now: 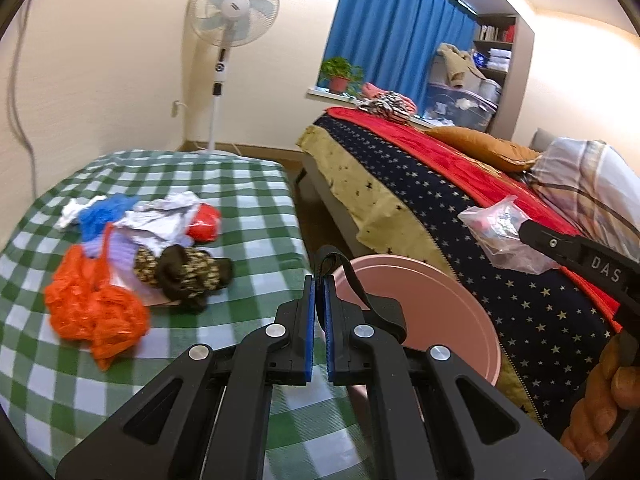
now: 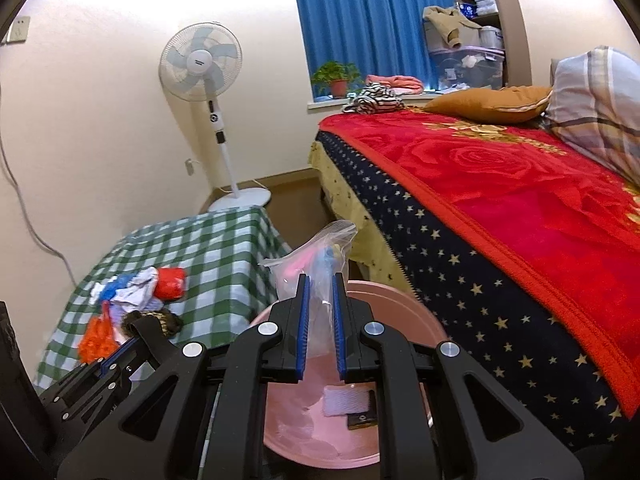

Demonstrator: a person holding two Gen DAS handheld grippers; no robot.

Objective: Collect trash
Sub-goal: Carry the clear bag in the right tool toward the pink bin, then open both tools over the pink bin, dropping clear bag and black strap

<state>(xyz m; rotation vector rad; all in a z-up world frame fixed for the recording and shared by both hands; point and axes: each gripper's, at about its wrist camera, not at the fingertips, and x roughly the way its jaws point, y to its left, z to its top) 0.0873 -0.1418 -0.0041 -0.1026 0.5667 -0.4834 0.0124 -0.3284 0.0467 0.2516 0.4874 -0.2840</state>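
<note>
A pile of trash lies on the green checked table (image 1: 248,184): an orange plastic bag (image 1: 96,312), crumpled white paper (image 1: 160,220), a blue scrap (image 1: 100,212), a red wrapper (image 1: 206,220) and a brown patterned bundle (image 1: 188,272). My left gripper (image 1: 319,280) is shut with nothing between its blue pads, over the table's near edge, right of the pile. A pink bin (image 1: 432,300) stands between table and bed. My right gripper (image 2: 320,280) is shut on a clear plastic bag (image 2: 324,252) above the bin (image 2: 404,300). A white piece (image 2: 346,402) and a black item lie inside.
A bed (image 2: 500,208) with red and starred blankets runs along the right, close to the bin. A standing fan (image 1: 234,8) is in the far corner by the wall. A potted plant (image 1: 340,74) sits on the windowsill. A hand (image 1: 624,384) grips the right tool.
</note>
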